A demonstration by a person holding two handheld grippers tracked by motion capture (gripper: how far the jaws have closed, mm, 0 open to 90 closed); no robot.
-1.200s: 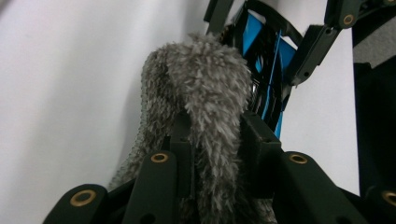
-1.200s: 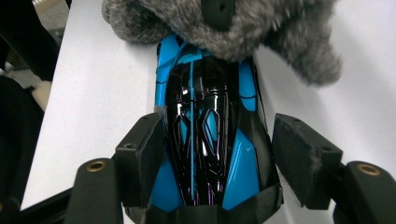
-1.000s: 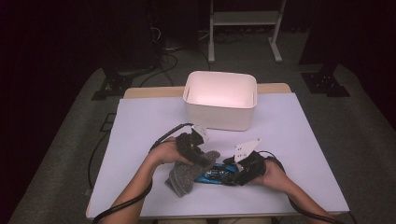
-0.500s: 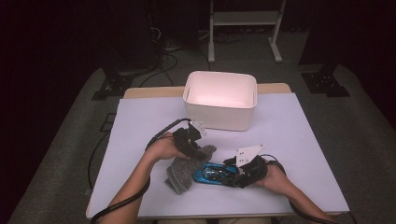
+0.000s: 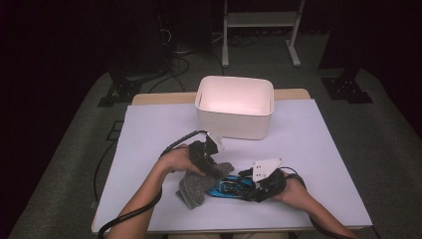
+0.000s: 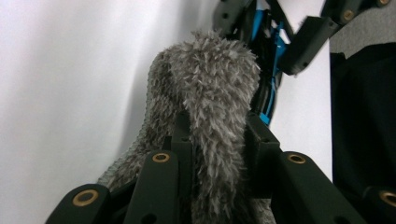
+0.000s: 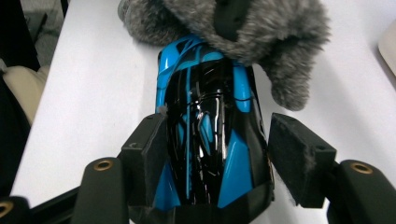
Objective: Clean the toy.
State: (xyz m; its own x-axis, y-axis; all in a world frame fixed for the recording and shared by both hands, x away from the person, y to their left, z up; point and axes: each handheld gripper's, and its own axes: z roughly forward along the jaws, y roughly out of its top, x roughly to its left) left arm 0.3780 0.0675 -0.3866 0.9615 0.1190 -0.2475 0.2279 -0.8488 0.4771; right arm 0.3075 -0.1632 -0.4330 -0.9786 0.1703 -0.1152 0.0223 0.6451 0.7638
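The left tongs [image 5: 217,172] are closed on a fold of the grey fuzzy cloth [image 6: 210,107], which bulges up between the jaws in the left gripper view. The right tongs [image 7: 219,140] stand partly open around the glossy blue-and-black case [image 7: 210,126]: the left pad lies against its side, while the right pad sits just clear of it.

In the high view the cloth [image 5: 196,186] and the case [image 5: 229,188] lie together on the near middle of the counter [image 5: 318,149], the cloth draped over the case's left end, with the white bin [image 5: 235,105] well apart at the far side.

Compared with half a second ago, the left tongs have come down nearer the case and the right tongs [image 5: 249,188] have closed in on it from the right.

Hard to tell: how much of the case lies under the cloth, and what the case actually is. The person's forearms are cut off by the bottom edge.
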